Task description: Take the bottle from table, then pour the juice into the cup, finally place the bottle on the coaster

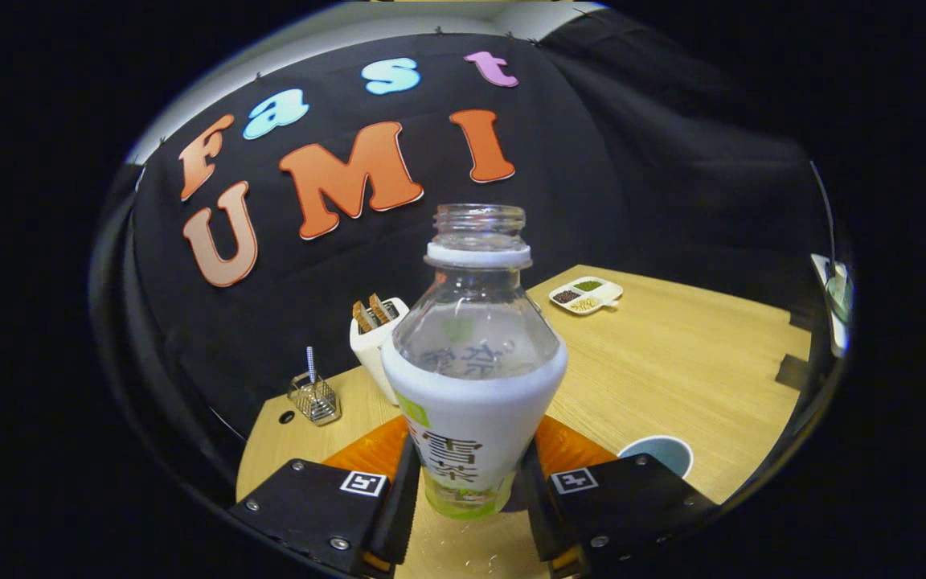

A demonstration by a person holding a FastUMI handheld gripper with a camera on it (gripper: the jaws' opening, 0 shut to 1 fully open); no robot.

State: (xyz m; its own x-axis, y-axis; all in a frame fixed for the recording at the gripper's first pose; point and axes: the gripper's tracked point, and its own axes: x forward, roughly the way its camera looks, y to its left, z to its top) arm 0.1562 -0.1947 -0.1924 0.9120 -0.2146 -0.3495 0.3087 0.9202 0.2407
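Holding the uncapped juice bottle upright between your fingers, your gripper is closed onto its labelled body from both sides. The cup sits low, just right of the right jaw, so tip that way.

Clear glossy plastic bottle, smooth matt paper-like label. Pale wood-grain counter, matt. Shiny wire-metal basket. Glossy white compartment dish. Matt black cloth wall.
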